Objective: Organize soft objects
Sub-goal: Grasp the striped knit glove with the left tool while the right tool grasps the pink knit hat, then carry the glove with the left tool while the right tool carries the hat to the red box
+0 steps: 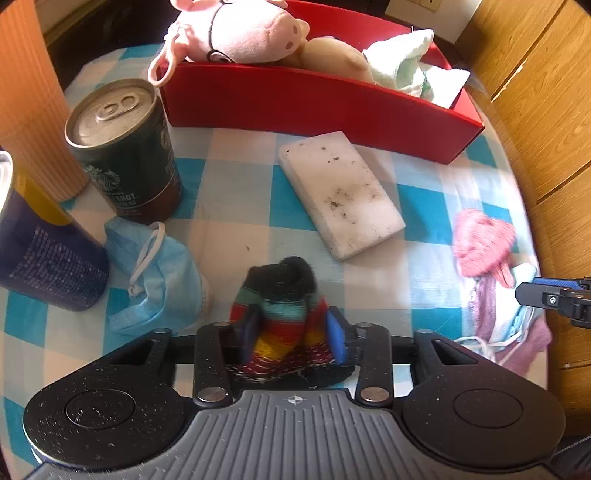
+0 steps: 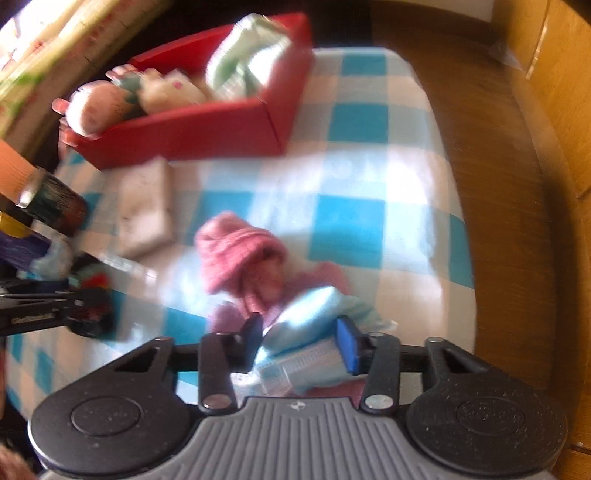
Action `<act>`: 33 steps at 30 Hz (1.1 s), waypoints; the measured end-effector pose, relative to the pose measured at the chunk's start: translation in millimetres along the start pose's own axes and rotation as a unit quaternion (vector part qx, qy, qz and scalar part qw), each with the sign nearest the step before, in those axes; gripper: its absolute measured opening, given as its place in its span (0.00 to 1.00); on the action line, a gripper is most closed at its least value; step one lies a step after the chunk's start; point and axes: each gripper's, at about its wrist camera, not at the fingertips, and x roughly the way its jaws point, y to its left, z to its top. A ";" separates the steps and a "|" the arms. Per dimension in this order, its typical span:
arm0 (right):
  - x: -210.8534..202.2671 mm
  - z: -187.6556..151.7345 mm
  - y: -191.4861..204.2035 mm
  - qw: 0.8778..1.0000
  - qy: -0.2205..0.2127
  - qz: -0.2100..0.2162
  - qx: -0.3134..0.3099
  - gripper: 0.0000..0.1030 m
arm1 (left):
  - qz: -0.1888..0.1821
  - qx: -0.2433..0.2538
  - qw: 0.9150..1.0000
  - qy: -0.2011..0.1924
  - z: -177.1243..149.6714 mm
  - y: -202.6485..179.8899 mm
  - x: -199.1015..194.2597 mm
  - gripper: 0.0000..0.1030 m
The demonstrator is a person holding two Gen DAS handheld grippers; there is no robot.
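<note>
clamping both hand-held grippers at once: the left hand-held gripper [image 1: 295,334] has its blue pads pressed into the sides of a rolled, rainbow-striped knitted sock with a black toe [image 1: 282,314], low in the centre of the left wrist view. the right hand-held gripper [image 2: 301,341] is closed on a crumpled light-blue paper face mask [image 2: 306,343], low in the centre of the right wrist view, which is blurred.

both things look light, limp and squashy, so i judge that a firm pinch across the bulk is the way to take them; neither is fragile or slippery. the sock roll gives under the pads but is thick enough to stay in. the mask is thin and folded, and its white ear loops may trail and snag on the pink knitted hat [image 2: 236,251] lying just beyond it, against the mask.

the sock's long axis runs up the frame, away from the camera, with the black toe end pointing toward the open red cardboard box [image 1: 332,107] across the top. the mask's long axis lies slantwise, lower left to upper right, across the pads.

both rest on the blue-and-white checked cloth of the counter [image 1: 236,206]. the box already holds a pink plush pig [image 1: 243,33] and a pale green towel [image 1: 402,55].
</note>
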 end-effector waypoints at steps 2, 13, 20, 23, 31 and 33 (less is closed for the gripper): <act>-8.2 0.9 3.7 1.000 -0.014 0.017 -0.003 0.14 | -0.002 0.002 1.000 -0.002 -0.3 -0.9 -2.2 0.30; -24.5 5.7 -4.4 0.999 -0.041 0.025 0.015 0.13 | -0.009 0.012 1.000 -0.007 -0.7 -6.3 -3.2 0.19; -11.4 18.7 -12.9 0.998 -0.038 0.013 0.049 0.17 | -0.009 0.013 1.000 -0.008 -0.4 -9.4 -1.3 0.19; -0.3 32.8 0.4 0.998 -0.036 0.020 0.045 0.40 | -0.010 0.016 1.000 -0.008 0.0 -11.4 -0.1 0.19; 46.2 38.5 49.7 0.999 -0.010 -0.028 -0.033 0.43 | -0.009 0.018 1.000 -0.005 1.6 -7.9 4.6 0.17; 53.8 37.8 54.2 0.998 -0.013 -0.044 -0.040 0.43 | -0.009 0.017 1.000 -0.002 1.8 -7.7 6.6 0.17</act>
